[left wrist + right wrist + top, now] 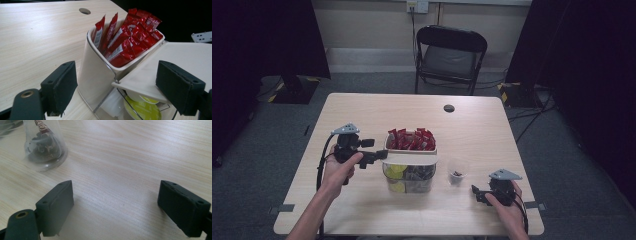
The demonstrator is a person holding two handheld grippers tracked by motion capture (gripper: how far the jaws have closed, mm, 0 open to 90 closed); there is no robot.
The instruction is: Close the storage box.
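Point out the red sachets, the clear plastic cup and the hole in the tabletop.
red sachets (pixel 125 42), left gripper view, middle of the bunch.
clear plastic cup (pixel 45 147), right gripper view, its side wall.
hole in the tabletop (pixel 449 108), high view, its centre.

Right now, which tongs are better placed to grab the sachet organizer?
Left. The left tongs are open beside the organizer; the right tongs are open over bare table by the plastic cup.

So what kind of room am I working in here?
Probably a recording studio or lab, not a home: black curtains hang on both sides, cables trail over grey carpet, and a lone folding chair faces the bare wooden table.
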